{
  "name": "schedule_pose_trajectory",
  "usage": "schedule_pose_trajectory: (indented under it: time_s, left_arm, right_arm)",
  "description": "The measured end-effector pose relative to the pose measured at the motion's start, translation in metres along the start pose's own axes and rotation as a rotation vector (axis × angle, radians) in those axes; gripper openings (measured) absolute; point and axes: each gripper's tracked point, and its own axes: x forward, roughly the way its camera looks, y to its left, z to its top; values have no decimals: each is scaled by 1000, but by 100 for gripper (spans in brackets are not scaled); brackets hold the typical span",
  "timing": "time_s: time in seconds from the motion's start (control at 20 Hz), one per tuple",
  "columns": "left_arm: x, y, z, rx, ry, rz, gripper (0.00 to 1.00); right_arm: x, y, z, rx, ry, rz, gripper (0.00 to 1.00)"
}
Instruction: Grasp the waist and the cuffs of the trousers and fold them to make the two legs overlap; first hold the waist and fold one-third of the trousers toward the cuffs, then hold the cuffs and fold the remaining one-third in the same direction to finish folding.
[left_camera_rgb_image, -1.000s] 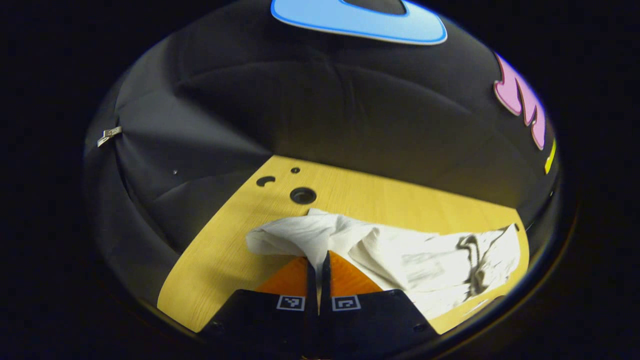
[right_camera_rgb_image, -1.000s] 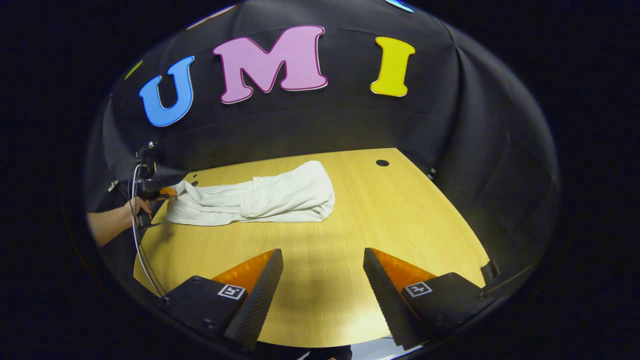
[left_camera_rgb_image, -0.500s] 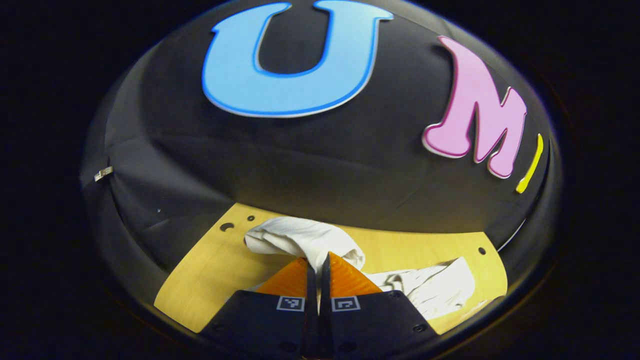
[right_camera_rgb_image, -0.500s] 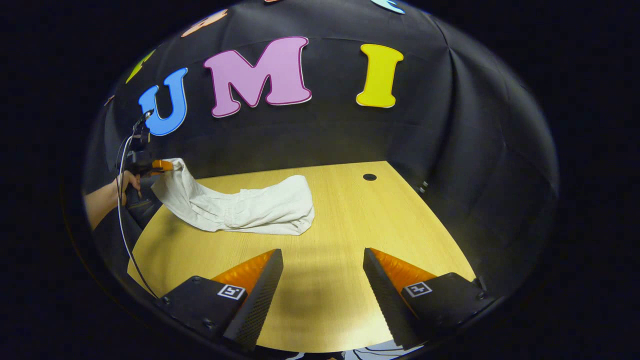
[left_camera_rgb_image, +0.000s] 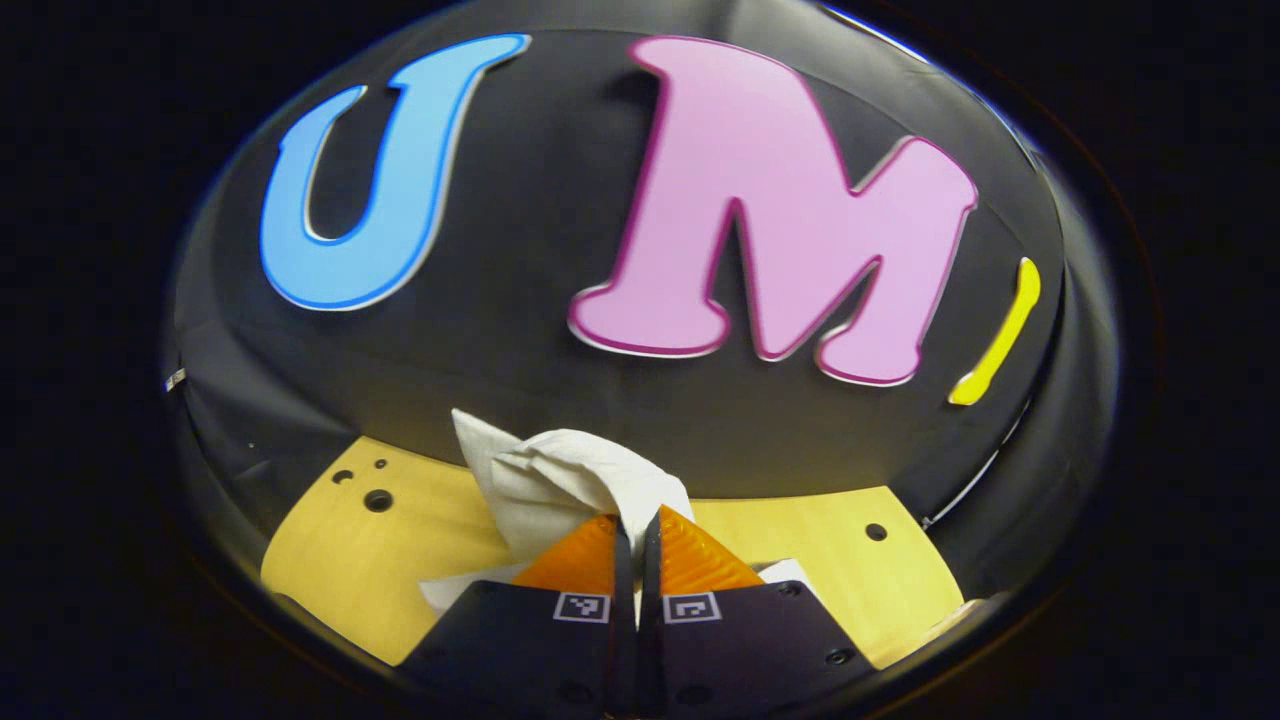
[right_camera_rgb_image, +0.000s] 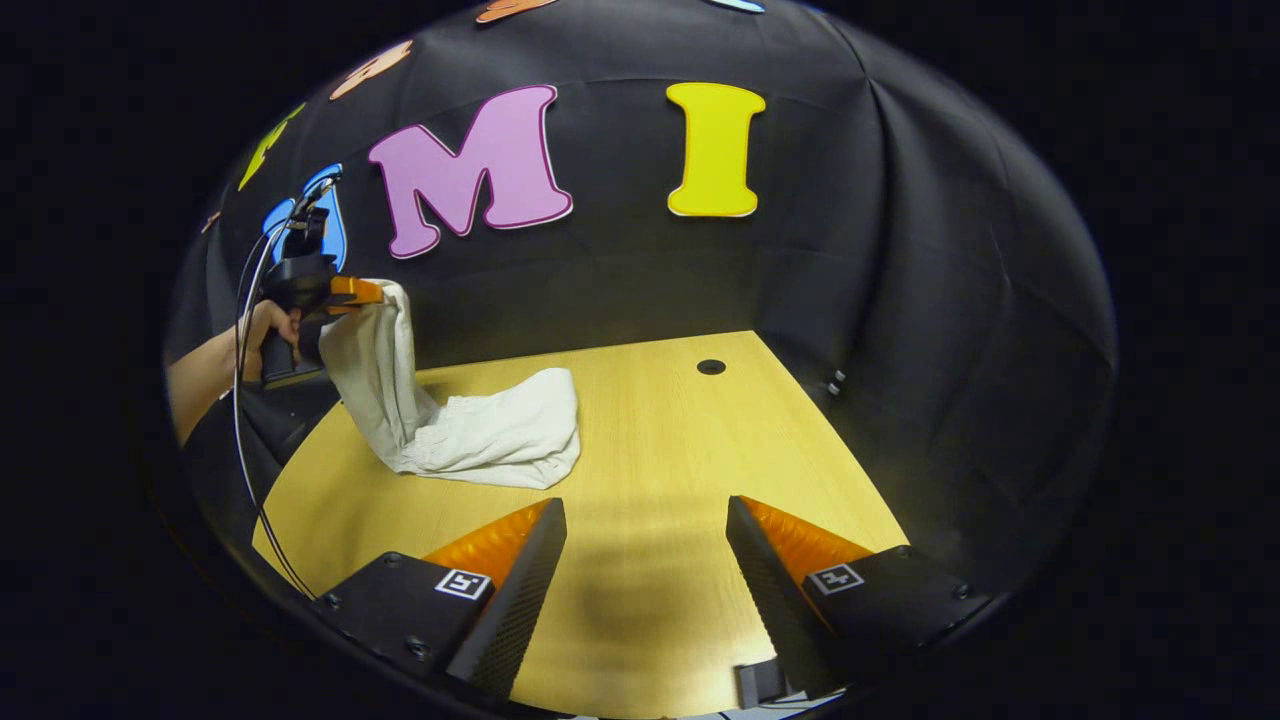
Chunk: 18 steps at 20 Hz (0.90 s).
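A hand (right_camera_rgb_image: 262, 335) holds the left gripper (left_camera_rgb_image: 637, 520) above the table (right_camera_rgb_image: 660, 440), its fingers pressed together on one end of the white trousers (right_camera_rgb_image: 470, 430). In the right gripper view the cloth hangs from that pinch down to the tabletop, where the other end lies bunched near the left side. The right gripper (right_camera_rgb_image: 647, 520) hovers low over bare wood with its fingers spread wide, well apart from the trousers.

Wooden table (right_camera_rgb_image: 650, 470), round hole (right_camera_rgb_image: 711, 367) near far edge.
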Motion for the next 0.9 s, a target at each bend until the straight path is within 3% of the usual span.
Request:
schedule_pose_trajectory:
  time_s: [0.5,0.9]
  left_arm:
    - [31,-116,-88,-36,133,-44,5]
    - [27,-139,-138,-39,216,-14,19]
  right_arm:
    - [14,-58,-12,47,49,10,99]
    - [10,-65,-37,39,96,43,99]
